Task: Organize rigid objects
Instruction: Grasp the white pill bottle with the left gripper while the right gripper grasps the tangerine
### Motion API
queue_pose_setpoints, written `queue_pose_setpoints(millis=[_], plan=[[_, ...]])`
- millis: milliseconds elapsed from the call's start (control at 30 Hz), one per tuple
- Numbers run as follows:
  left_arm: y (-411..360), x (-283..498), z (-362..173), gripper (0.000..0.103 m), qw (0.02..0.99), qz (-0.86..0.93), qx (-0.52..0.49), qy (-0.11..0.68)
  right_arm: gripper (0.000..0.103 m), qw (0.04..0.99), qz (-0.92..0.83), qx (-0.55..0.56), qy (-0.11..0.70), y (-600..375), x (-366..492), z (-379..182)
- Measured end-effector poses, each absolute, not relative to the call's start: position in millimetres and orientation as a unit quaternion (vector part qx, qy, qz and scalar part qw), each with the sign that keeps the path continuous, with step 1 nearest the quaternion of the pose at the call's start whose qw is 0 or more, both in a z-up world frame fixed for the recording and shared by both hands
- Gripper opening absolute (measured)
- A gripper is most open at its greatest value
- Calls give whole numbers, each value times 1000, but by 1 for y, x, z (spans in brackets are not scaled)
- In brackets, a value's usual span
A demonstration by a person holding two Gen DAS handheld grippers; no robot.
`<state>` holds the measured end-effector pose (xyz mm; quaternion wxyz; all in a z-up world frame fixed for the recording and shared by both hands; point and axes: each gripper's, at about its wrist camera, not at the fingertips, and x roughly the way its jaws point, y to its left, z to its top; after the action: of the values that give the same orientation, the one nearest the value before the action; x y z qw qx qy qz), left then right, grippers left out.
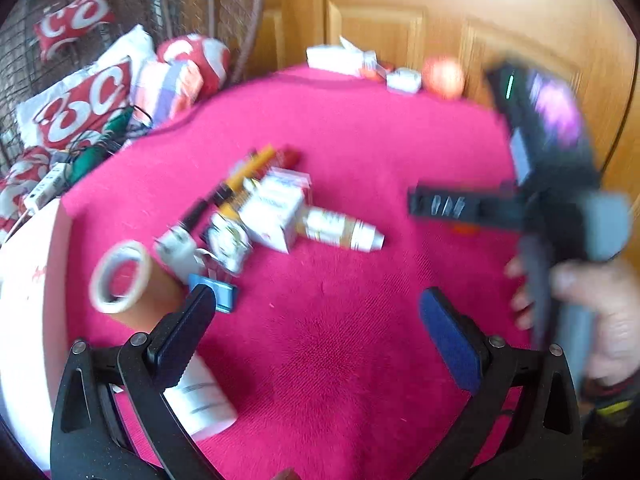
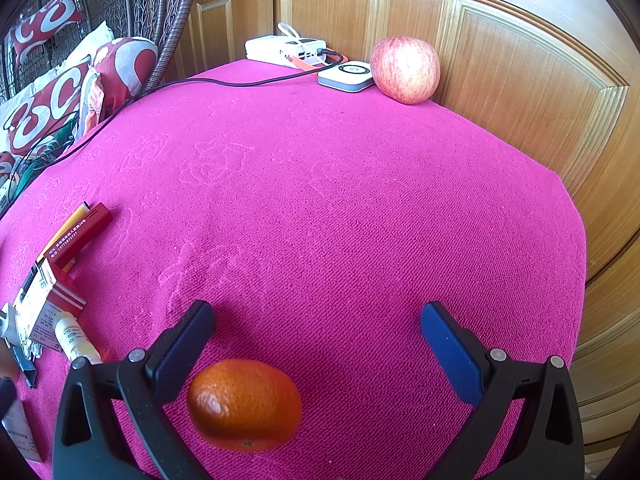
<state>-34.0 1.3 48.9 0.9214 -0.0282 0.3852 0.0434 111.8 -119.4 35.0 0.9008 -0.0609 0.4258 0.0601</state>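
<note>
Orange (image 2: 244,404) lies crosswise, seemingly untouched, between the parted fingers (image 2: 450,350).

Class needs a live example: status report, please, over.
Left gripper and right gripper open, empty. Orange between right jaws, ungripped. Clutter pile unsorted. Path clear.

Wood-panelled doors (image 2: 500,92) behind a counter (image 2: 360,200) draped in magenta cloth. Red-and-white patterned cushions (image 2: 44,108) heaped in a wicker chair (image 2: 176,20) at left. Black cable (image 2: 240,82) trailing across the counter's far edge.
</note>
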Motion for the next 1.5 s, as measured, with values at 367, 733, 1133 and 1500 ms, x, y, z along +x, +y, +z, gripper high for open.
queue_pose_setpoints(millis=[367,733,1133,1500], plan=[[104,-118,85,103,928,135,-109,328,103,915,244,37,318,-148,90,69],[60,-78,18,97,880,99,-95,455,103,886,342,-65,307,-134,76,76],[69,-66,10,77,866,116,-122,471,66,848,360,-128,368,-118,90,48],[69,-77,14,36,878,141,-112,444,41,849,346,-107,384,-125,91,43]])
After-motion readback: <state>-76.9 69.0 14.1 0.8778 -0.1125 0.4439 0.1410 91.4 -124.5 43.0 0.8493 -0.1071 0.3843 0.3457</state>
